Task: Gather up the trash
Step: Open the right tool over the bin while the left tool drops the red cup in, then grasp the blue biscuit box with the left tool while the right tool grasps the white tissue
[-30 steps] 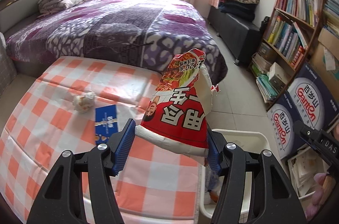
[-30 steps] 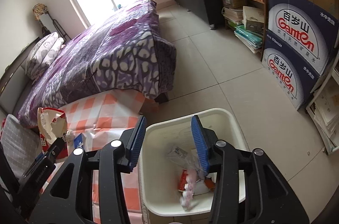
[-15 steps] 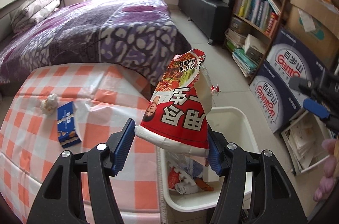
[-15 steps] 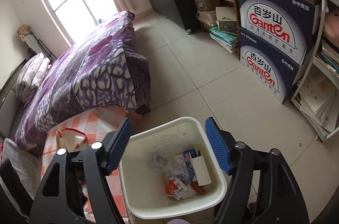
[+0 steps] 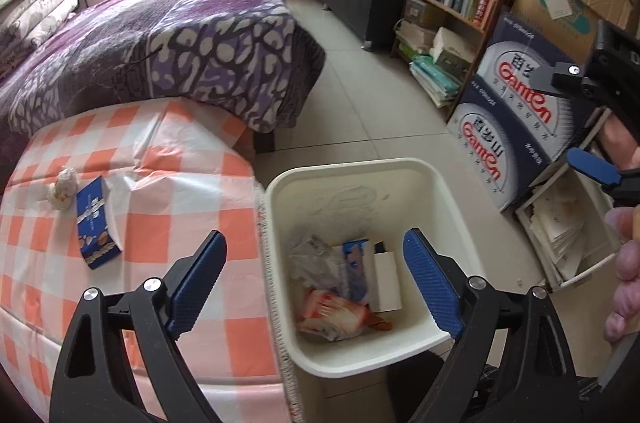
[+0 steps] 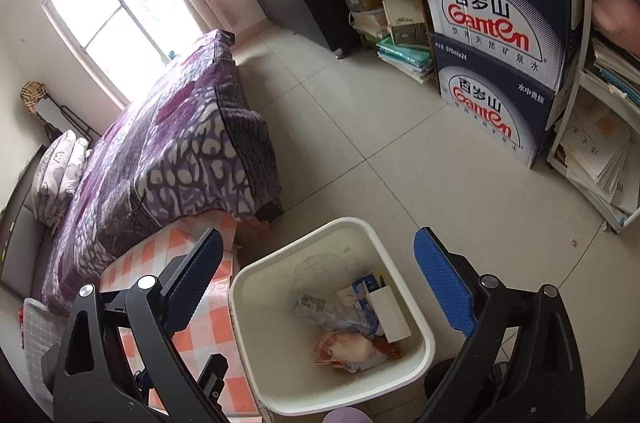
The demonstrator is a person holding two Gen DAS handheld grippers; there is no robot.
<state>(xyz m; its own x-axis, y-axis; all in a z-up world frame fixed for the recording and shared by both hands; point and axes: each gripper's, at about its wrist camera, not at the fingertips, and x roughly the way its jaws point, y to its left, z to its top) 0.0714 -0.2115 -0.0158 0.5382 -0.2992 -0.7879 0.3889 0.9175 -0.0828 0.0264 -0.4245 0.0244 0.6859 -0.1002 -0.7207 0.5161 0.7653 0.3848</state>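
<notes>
Beside the right edge of a checkered worktop (image 5: pixel 160 183), a white bin (image 5: pixel 352 183) holds the red snack bag (image 5: pixel 340 317). Left gripper (image 5: pixel 316 287) and right gripper (image 6: pixel 316 283) hover above, fingers spread, empty.

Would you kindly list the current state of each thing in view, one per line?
left tongs: open, empty, above the bin
right tongs: open, empty, above the bin
white bin: upright, lidless, partly filled
red snack bag: crumpled, inside the bin
blue packet: flat on the checked tablecloth
paper wad: crumpled, on the tablecloth beside the packet
</notes>
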